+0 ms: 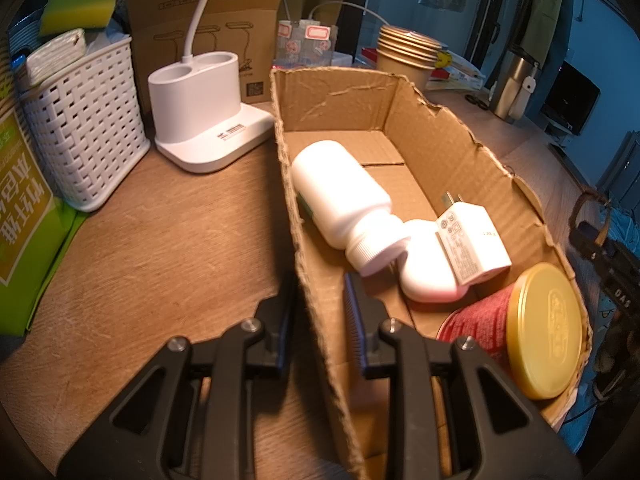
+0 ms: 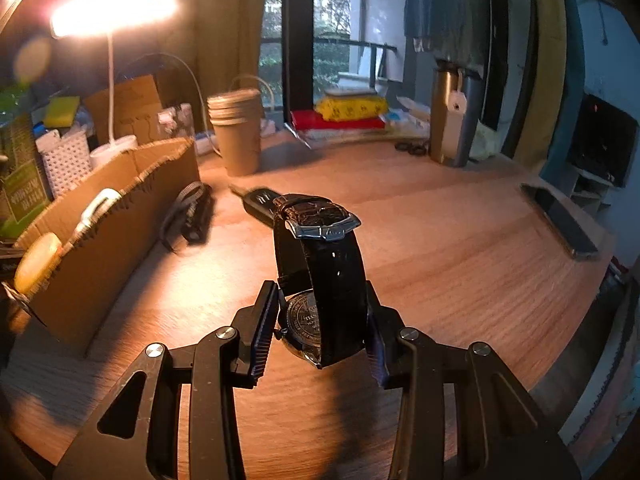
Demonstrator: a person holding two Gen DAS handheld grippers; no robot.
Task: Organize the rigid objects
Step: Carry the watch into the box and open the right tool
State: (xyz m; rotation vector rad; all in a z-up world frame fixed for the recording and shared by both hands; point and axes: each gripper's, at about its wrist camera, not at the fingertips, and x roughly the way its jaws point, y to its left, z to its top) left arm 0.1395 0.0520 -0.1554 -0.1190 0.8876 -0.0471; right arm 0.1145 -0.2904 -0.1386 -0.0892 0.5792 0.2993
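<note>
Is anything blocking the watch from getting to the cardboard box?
Nothing visible blocks it. The right gripper holds the watch above bare table. The cardboard box sits to its left, open on top; the flashlight and car key lie farther back.

Box (image 1: 460, 148) on counter (image 1: 168, 240); bottle (image 1: 340, 196), charger (image 1: 472, 240), can (image 1: 520, 328) inside box; basket (image 1: 86, 128), lamp base (image 1: 208, 116) left of box; watch (image 2: 320, 276) right of box.

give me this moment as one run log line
left gripper: fingers astride cardboard box wall | right gripper: shut on watch, above table | box holds bottle, charger, can
</note>
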